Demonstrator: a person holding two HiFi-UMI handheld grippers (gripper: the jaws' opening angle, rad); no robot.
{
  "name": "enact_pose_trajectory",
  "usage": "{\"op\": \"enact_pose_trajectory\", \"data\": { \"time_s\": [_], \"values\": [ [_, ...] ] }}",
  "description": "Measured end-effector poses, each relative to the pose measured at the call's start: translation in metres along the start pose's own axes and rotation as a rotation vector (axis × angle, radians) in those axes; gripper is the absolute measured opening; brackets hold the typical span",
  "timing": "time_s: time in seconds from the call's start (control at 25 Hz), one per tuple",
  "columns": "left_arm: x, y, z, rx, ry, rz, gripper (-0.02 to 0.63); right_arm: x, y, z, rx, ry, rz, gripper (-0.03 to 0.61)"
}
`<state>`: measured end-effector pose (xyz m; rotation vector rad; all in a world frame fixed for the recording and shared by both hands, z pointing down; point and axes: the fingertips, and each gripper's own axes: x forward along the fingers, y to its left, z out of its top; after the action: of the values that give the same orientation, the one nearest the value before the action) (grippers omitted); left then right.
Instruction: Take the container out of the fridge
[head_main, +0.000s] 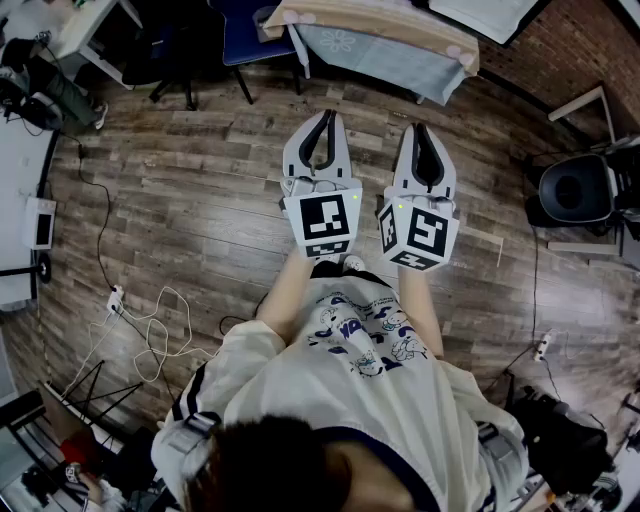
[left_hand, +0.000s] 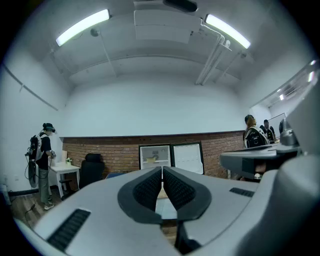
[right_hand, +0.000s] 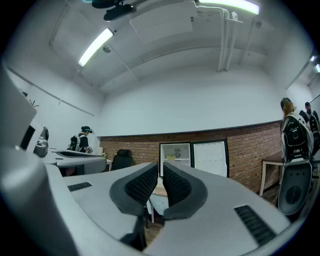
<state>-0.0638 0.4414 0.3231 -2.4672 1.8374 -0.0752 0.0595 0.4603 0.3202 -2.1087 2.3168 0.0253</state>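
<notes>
In the head view, the left gripper (head_main: 326, 120) and right gripper (head_main: 420, 132) are held out side by side over bare wooden floor (head_main: 200, 190). Their tips point toward the edge of a cloth-covered tabletop (head_main: 385, 45). Loose cables (head_main: 150, 335) lie on the floor to the left, and a black round stool (head_main: 575, 190) stands well off to the right.

In the left gripper view, the jaws leave only a thin slit with nothing in it. Beyond them the fridge (left_hand: 159, 150) stands open against the brick wall (left_hand: 220, 150), its door swung right. The container (left_hand: 150, 160) is a small yellowish shape on an inner shelf, well apart from the gripper. A black chair (left_hand: 92, 167) and a standing person (left_hand: 42, 160) are on the left.

In the right gripper view, the jaws are likewise nearly together and empty. The open fridge is straight ahead, past the tabletop's near edge.
</notes>
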Motion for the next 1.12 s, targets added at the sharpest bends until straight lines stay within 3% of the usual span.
{"op": "enact_pose_trajectory", "data": {
  "time_s": [1.12],
  "values": [
    [0.035, 0.038, -0.015, -0.006, 0.01, -0.013, 0.023, 0.047, 0.017, -0.018, 0.055, 0.029, -0.009, 0.052]
  ]
}}
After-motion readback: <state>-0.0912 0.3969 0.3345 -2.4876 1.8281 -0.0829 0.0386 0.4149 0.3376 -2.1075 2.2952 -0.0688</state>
